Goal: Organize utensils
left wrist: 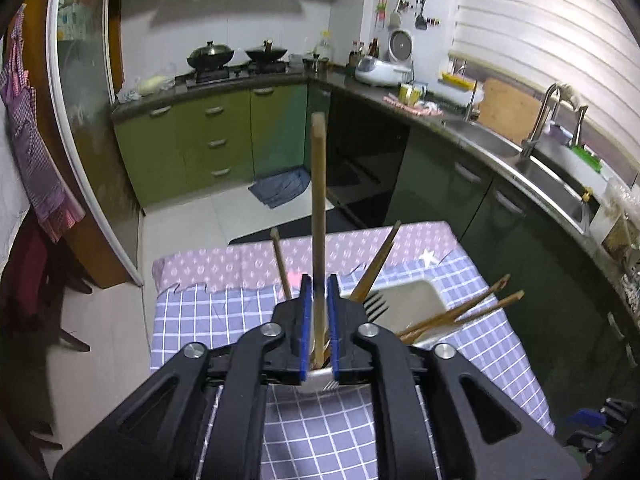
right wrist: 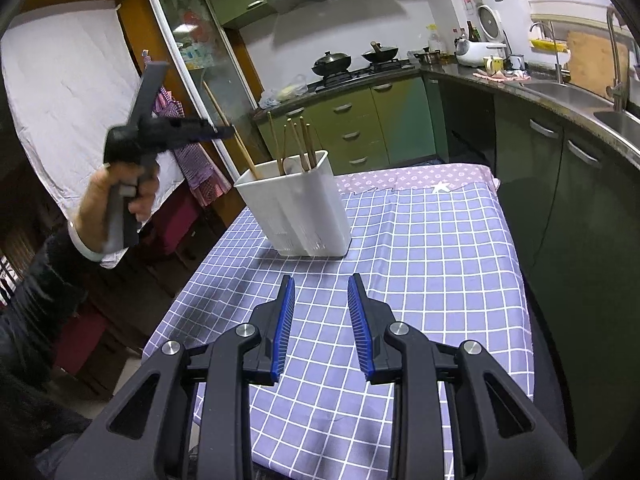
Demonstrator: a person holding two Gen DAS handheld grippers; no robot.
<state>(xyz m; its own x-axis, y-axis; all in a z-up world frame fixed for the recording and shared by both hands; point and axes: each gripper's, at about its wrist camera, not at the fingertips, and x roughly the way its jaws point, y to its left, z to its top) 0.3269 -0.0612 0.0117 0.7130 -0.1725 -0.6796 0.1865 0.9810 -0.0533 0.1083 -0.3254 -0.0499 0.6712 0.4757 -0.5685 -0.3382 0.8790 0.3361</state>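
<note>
Most of the sorting is judged done. A white, square-mouthed plastic utensil holder (right wrist: 308,208) with ribbed lower walls is seen standing on the lilac-and-white checked tablecloth (right wrist: 420,260), at about 12 o'clock from the right gripper (right wrist: 321,280). Several thin, round wooden chopsticks (right wrist: 294,140) are already stood in it, leaning at different angles, and the tines of a black plastic fork (left wrist: 374,304) are seen at the rim in the left wrist view. No loose utensil is seen on the visible cloth, though the part under the grippers is hidden.

The last piece appears to be a long, flat-sided pale wooden handle (left wrist: 319,208). It is stood steeply in the holder's corner at about 10 o'clock, with its lower end hidden inside. The left gripper (left wrist: 319,280) is set narrowly around this handle. Its ribbed blue pads (left wrist: 306,312) seem just clear of the wood rather than pressed on it, so the piece is judged to be resting on the holder. That gripper is carried by a hand (right wrist: 120,196) at 10 o'clock in the right wrist view.

The right gripper's tongs are parted moderately, with nothing held between them; only smooth, slightly creased cloth is seen below.

What seems left is for the left tongs to be drawn away and the table checked.
</note>
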